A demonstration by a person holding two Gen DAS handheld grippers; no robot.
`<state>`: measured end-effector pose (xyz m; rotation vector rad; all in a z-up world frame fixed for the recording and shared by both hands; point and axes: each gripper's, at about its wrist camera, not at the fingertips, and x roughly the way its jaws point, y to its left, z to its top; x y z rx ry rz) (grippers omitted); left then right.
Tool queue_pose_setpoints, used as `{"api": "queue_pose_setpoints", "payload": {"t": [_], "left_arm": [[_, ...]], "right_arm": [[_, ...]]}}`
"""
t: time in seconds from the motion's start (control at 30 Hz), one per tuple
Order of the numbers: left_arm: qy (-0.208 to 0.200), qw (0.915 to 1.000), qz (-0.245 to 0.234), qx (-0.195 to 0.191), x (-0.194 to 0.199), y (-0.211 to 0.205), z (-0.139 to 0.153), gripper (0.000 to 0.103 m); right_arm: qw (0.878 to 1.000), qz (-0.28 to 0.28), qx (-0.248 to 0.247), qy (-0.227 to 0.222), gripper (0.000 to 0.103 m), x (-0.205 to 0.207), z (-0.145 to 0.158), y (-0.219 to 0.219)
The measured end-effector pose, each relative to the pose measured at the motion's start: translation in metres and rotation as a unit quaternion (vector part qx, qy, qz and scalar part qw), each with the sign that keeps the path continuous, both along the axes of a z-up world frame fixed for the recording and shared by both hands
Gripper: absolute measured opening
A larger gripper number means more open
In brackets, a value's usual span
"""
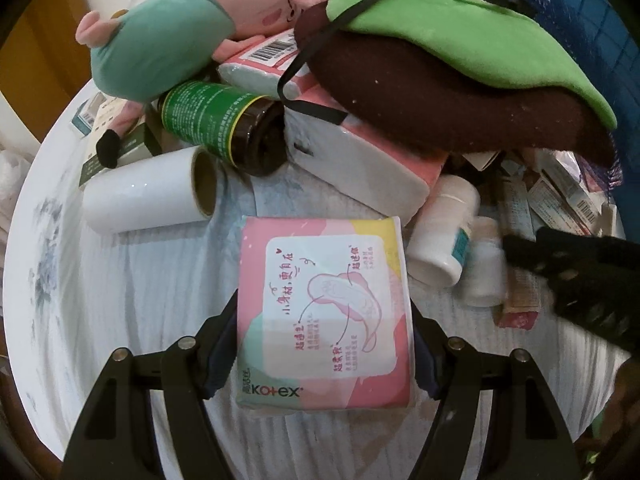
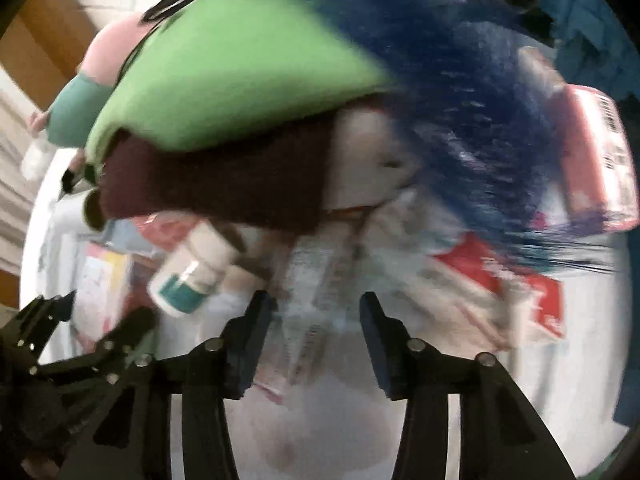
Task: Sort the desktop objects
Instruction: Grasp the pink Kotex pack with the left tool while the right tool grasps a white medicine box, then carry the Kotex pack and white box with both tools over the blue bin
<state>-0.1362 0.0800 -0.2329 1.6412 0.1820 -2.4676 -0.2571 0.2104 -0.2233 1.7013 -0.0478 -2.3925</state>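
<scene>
My left gripper [image 1: 324, 344] is shut on a pink Kotex pad pack [image 1: 324, 312], held flat between its fingers above the white round table [image 1: 132, 312]. My right gripper [image 2: 316, 340] is open over a flat pack [image 2: 308, 304] lying on the table; the right wrist view is blurred. It also shows at the right edge of the left wrist view [image 1: 568, 280], beside small white bottles [image 1: 444, 232]. A white bottle with a teal label [image 2: 192, 272] lies left of the right gripper.
A pile fills the far side: a green and brown plush [image 1: 440, 52], a pink pig plush [image 1: 180, 36], a dark jar with a green label [image 1: 224, 124], a white roll [image 1: 148, 196], pink tissue packs [image 1: 360, 152], small boxes [image 1: 568, 192], a blue basket [image 1: 600, 28].
</scene>
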Motion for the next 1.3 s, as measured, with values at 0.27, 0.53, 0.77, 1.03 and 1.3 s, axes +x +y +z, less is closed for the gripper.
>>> {"api": "queue_pose_setpoints", "payload": {"t": [0.27,0.53,0.77,1.03,1.3], "left_arm": [[0.014,0.9999,-0.005,0.004,0.014,0.017,0.016,0.069],[0.048,0.9986,-0.018,-0.009,0.033,0.051,0.063,0.069],[0.116,0.9921,-0.038,-0.028,-0.003,0.033,0.112,0.069],[0.208,0.9731,-0.088,-0.044,-0.003,0.115,0.202,0.069],[0.286,0.9423,-0.172,-0.028,-0.025,0.223,0.273,0.069]], "right_arm": [[1.000,0.025,0.014,0.004,0.018,0.019,-0.012,-0.010],[0.997,0.068,-0.018,0.035,0.018,0.055,0.025,-0.006],[0.991,0.064,-0.032,0.114,0.018,0.054,0.103,0.031],[0.972,0.032,-0.035,0.231,0.018,0.081,0.213,0.114],[0.937,-0.065,0.001,0.343,0.018,0.129,0.295,0.218]]}}
